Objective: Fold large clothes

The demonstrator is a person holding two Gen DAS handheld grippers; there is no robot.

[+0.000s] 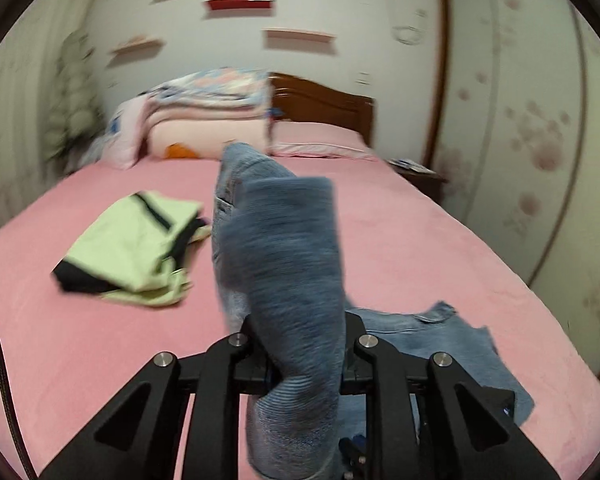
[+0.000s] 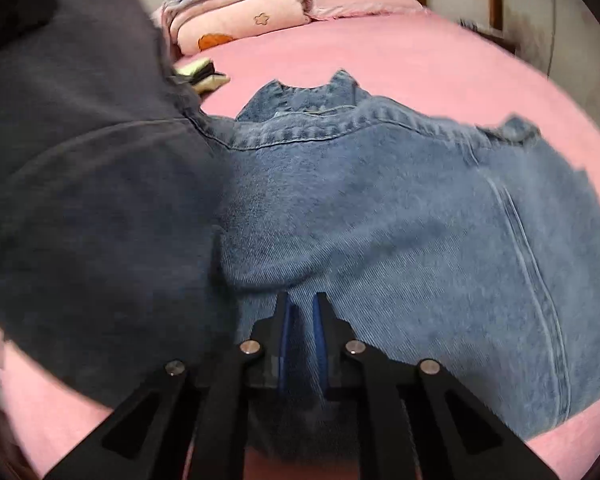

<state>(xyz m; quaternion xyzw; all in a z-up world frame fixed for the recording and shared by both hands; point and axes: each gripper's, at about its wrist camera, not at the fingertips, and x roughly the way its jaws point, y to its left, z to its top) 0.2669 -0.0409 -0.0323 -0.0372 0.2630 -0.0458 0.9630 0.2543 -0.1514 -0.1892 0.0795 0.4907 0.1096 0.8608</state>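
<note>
A pair of blue jeans (image 2: 380, 208) lies on the pink bed (image 2: 380, 52). My left gripper (image 1: 300, 336) is shut on a jeans leg (image 1: 284, 248), held up above the bed; the fabric hides the fingertips. The rest of the jeans (image 1: 452, 340) lies flat to its right. My right gripper (image 2: 302, 304) rests low on the jeans with its blue-padded fingers (image 2: 286, 328) close together around a fold of denim. The lifted leg (image 2: 80, 160) hangs dark at the left of the right wrist view.
A folded light green and black garment (image 1: 132, 248) lies on the bed to the left. Stacked quilts and pillows (image 1: 204, 116) sit by the wooden headboard (image 1: 324, 100). A wardrobe (image 1: 540, 140) stands to the right, with a nightstand (image 1: 416, 172) beside the bed.
</note>
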